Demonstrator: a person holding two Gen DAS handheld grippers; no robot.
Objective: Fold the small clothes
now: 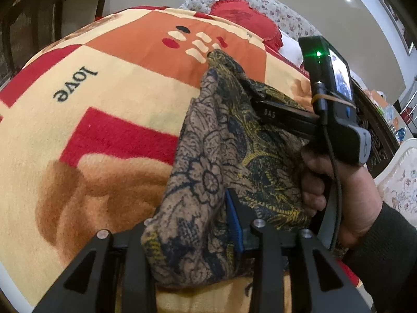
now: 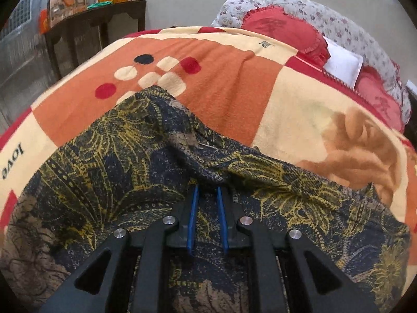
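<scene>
Right wrist: we see right gripper (image 2: 208,190) pinching patterned garment (image 2: 109,161) mid-frame; left gripper (image 1: 208,221) clamps it too, over blanket (image 1: 109,99).

Bed, free room and obstacles. Your open ground is the blanket (image 1: 109,109) toward the left edge and across the middle of the bed, bare up to the head. At the head edge, red cushions (image 2: 286,30) and floral pillows (image 2: 325,13) bar the way. The patterned garment (image 2: 109,161) is heaped along the near edge, draped over both tongs; the right tongs (image 1: 263,104) and hand (image 1: 336,182) crowd the near right corner.
</scene>
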